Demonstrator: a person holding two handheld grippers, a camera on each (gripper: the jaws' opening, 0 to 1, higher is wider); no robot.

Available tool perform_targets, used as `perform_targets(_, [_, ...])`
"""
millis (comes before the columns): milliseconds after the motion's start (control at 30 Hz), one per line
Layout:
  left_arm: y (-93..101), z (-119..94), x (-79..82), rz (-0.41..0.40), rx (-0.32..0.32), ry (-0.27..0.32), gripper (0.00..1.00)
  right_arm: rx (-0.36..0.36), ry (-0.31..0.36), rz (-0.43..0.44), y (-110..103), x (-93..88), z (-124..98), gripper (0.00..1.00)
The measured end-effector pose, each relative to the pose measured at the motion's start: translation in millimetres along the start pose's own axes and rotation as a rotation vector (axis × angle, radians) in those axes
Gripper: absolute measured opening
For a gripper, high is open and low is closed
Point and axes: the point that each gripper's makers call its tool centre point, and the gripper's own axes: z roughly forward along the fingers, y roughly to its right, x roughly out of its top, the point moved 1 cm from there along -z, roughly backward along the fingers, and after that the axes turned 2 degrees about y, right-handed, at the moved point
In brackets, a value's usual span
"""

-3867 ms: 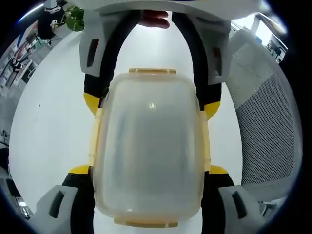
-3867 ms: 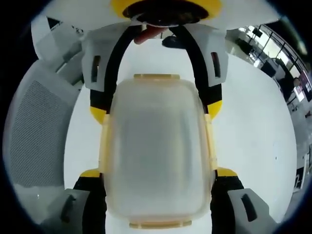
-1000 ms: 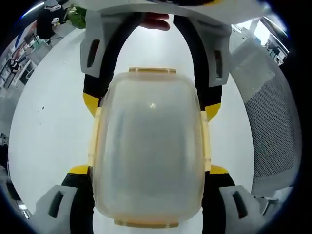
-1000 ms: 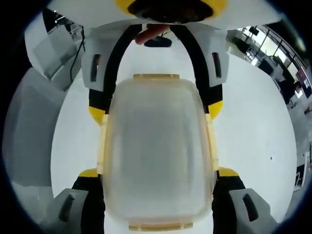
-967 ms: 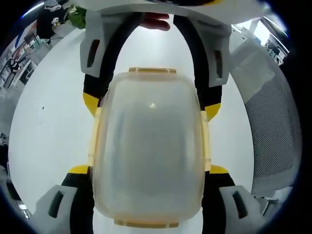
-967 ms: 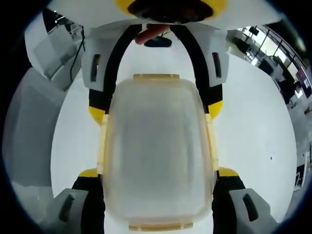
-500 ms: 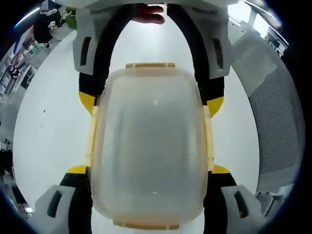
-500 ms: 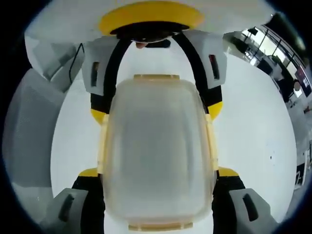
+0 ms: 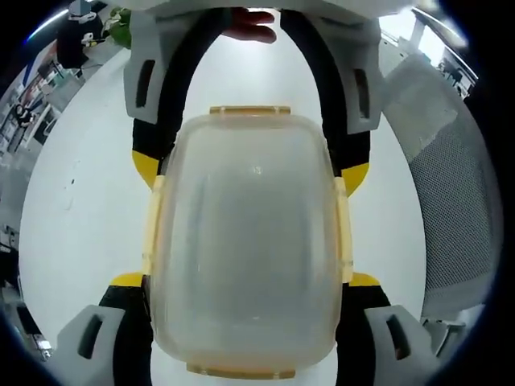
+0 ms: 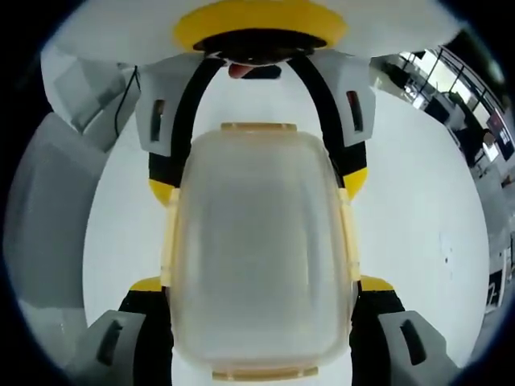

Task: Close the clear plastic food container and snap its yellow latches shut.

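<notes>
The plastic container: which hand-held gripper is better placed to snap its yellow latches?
Neither clearly: left hand-held gripper and right hand-held gripper straddle the container alike, jaws beside both side latches.

The clear container (image 9: 245, 245) hides both grippers' jaw tips; a hand (image 9: 248, 24) at twelve o'clock is cut off.

The left claw (image 9: 245, 354) and the right claw (image 10: 261, 354) face each other, each clamping opposite ends of the clear plastic container with yellow latches (image 9: 245, 249).

No legible txt, labels or nos. anywhere in either view.
</notes>
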Motion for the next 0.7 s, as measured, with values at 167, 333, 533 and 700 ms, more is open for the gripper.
perform_targets(167, [1.1,-0.6,1.0,-0.006,-0.002,0.000,0.97,0.001,0.006,-0.013,0.2,-0.1,-0.7,0.93])
perform_targets(333, [2.2,-1.9,5.4,-0.001,-0.002,0.012,0.96,-0.002,0.007,-0.025,0.5,-1.3,-1.7,0.93])
perform_targets(533, [-0.2,-3.7,8.9,0.006,0.010,0.023,0.99,0.002,0.042,-0.007,-1.3,-0.5,-4.9,0.95])
perform_targets(700, [-0.3,-4.8,9.0,-0.004,0.018,0.031,0.99,-0.026,0.077,0.020,2.9,0.8,-8.8,0.98])
